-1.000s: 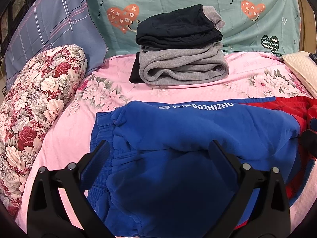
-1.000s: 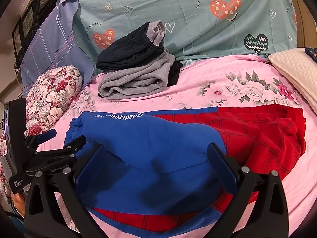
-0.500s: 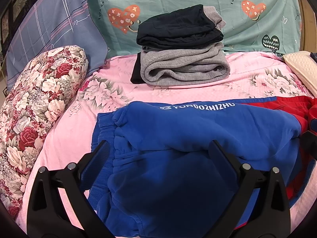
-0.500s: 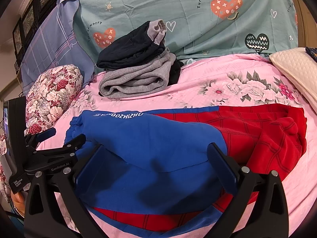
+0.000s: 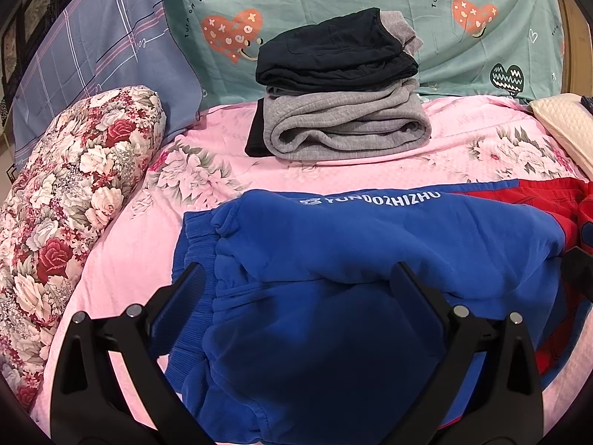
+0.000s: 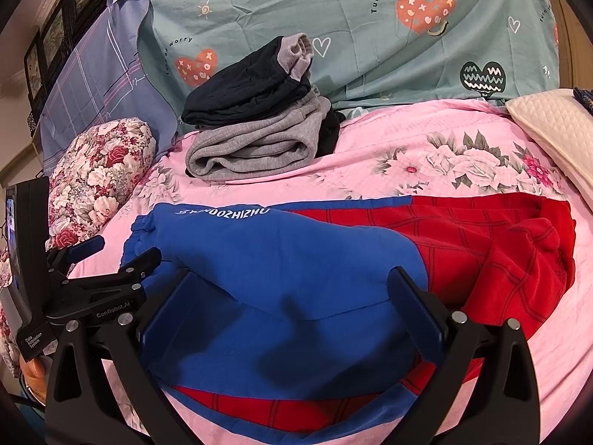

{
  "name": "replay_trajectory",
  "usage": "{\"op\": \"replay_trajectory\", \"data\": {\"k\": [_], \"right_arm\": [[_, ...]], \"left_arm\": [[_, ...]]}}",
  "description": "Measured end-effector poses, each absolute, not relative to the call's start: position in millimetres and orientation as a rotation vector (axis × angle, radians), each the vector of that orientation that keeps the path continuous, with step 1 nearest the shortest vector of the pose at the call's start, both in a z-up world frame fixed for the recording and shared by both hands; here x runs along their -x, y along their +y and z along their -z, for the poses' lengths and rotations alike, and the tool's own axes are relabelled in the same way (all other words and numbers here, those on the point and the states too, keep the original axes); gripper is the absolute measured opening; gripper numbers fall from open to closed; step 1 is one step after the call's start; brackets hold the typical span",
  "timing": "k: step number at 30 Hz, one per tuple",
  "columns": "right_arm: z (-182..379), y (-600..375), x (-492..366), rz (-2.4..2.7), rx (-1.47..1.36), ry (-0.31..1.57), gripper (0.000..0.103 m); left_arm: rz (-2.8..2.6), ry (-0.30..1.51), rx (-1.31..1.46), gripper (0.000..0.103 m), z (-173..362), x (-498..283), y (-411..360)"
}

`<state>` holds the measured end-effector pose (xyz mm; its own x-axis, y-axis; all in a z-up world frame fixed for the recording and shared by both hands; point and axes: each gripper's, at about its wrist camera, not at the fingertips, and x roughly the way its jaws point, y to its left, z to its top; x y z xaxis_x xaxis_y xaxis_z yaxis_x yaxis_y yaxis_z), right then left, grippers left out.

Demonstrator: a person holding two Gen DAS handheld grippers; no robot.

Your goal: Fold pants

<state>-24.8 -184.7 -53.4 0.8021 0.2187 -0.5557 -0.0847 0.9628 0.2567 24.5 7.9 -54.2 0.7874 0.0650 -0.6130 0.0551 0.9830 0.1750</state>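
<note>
Blue-and-red pants (image 5: 370,244) lie folded lengthwise across the pink floral bed, waistband to the left, red checked legs to the right (image 6: 500,244). White lettering runs along the far fold. My left gripper (image 5: 296,289) is open and empty just above the blue waist end. My right gripper (image 6: 292,293) is open and empty above the blue middle part, next to the red section. The left gripper also shows at the left edge of the right wrist view (image 6: 96,289).
A stack of folded grey and black pants (image 5: 341,104) sits at the back of the bed. A floral bolster (image 5: 70,200) lies at left. Green and blue-grey pillows (image 5: 370,7) line the headboard. A cream quilted pillow (image 6: 556,133) lies at right.
Both grippers have drawn back and up very slightly; the pants lie still.
</note>
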Motion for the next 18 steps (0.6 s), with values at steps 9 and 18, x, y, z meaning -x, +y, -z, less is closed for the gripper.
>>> {"op": "replay_trajectory", "data": {"k": [9,18], "right_arm": [[52.8,-186.5,22.9,-0.167,-0.226,0.626,0.102],[53.2,-185.5,22.6,-0.168,-0.225,0.629,0.102]], "left_arm": [[-0.006,0.665,-0.189,0.101,54.2,-24.8,8.3],[-0.005,0.666,-0.189,0.101,54.2,-24.7,7.7]]}}
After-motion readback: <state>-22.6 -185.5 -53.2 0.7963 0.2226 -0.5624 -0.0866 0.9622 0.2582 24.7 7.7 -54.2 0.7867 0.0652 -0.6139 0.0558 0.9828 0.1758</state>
